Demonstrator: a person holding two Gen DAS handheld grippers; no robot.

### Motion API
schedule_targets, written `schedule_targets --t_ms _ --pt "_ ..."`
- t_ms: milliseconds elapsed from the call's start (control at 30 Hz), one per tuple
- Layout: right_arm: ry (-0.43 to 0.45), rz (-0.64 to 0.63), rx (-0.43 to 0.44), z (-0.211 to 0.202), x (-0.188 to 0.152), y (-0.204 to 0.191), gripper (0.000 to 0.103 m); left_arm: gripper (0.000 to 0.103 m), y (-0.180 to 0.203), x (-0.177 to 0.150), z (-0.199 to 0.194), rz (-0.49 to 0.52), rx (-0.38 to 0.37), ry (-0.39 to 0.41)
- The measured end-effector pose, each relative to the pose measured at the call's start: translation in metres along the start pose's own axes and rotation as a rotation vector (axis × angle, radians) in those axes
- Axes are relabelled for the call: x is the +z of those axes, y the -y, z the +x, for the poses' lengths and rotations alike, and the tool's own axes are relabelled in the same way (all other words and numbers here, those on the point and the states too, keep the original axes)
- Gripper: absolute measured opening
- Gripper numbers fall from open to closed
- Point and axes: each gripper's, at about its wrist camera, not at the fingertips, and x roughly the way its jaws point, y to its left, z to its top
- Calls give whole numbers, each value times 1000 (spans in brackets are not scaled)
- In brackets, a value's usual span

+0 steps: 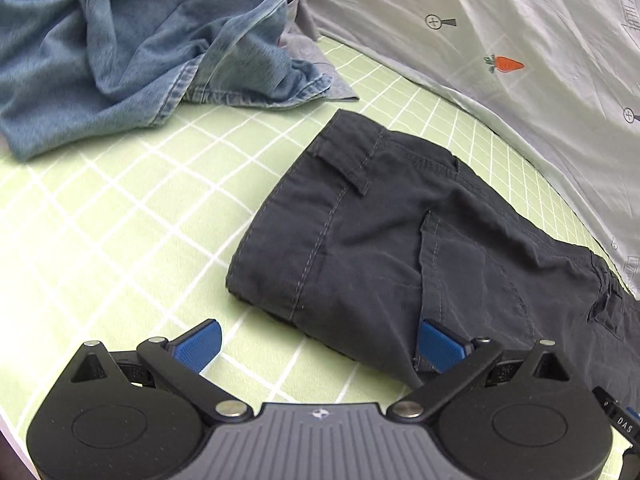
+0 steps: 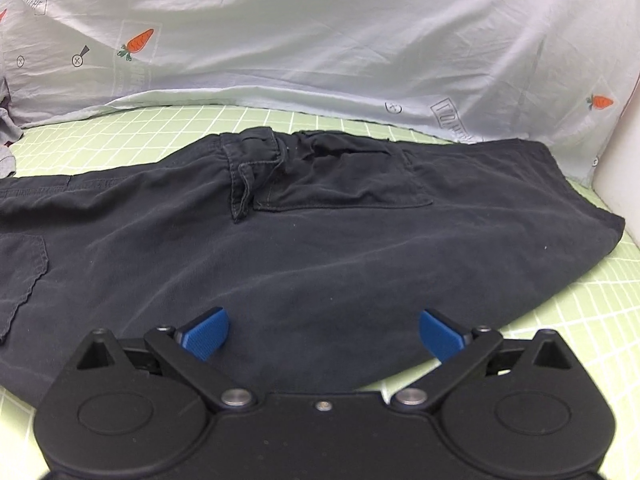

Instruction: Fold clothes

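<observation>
Dark navy cargo trousers (image 1: 392,248) lie flat, folded lengthwise, on the green checked sheet (image 1: 120,220). My left gripper (image 1: 318,346) is open and empty at the trousers' near edge by the leg-hem end; its right pad (image 1: 440,346) is over the cloth. In the right wrist view the same trousers (image 2: 320,248) spread across the frame, with the waistband and a back pocket (image 2: 344,184) at the far side. My right gripper (image 2: 322,334) is open and empty, low over the trousers' near edge.
A crumpled pile of blue denim (image 1: 120,48) lies at the far left. A pale grey quilt with carrot prints (image 1: 500,40) is bunched along the far side; it also shows in the right wrist view (image 2: 320,40). A white surface (image 2: 620,176) stands at the right.
</observation>
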Motion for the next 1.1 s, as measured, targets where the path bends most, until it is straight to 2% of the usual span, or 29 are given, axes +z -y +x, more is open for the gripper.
schedule_targets --t_ms 167,400,600,667,733,767,800,833,933,1033,1100 --pt "-30 -32 -16 -5 -8 16 103 103 -1 -8 7 -103 -10 12" --pt "-83 -33 -35 -14 -15 68 103 103 -2 -10 14 -263 47 68" --pt "-100 -17 -52 0 -17 116 103 101 15 -7 26 -317 169 135" --pt "-99 3 -71 11 -10 131 103 90 24 -4 29 -329 201 154" --pt "-93 28 -95 23 -2 143 103 67 33 0 31 -344 260 175" --pt "-88 46 -102 28 4 148 103 59 32 0 30 -363 266 189" --pt "-83 65 -106 34 9 155 103 44 31 1 28 -381 272 203" --pt "-78 80 -109 38 13 163 103 34 30 1 27 -399 277 217" --pt "-66 90 -106 44 19 165 103 27 27 3 22 -425 290 246" --pt "-58 83 -96 44 16 165 103 26 26 6 16 -401 323 265" --pt "-63 81 -89 42 10 165 103 25 16 13 12 -433 352 276"
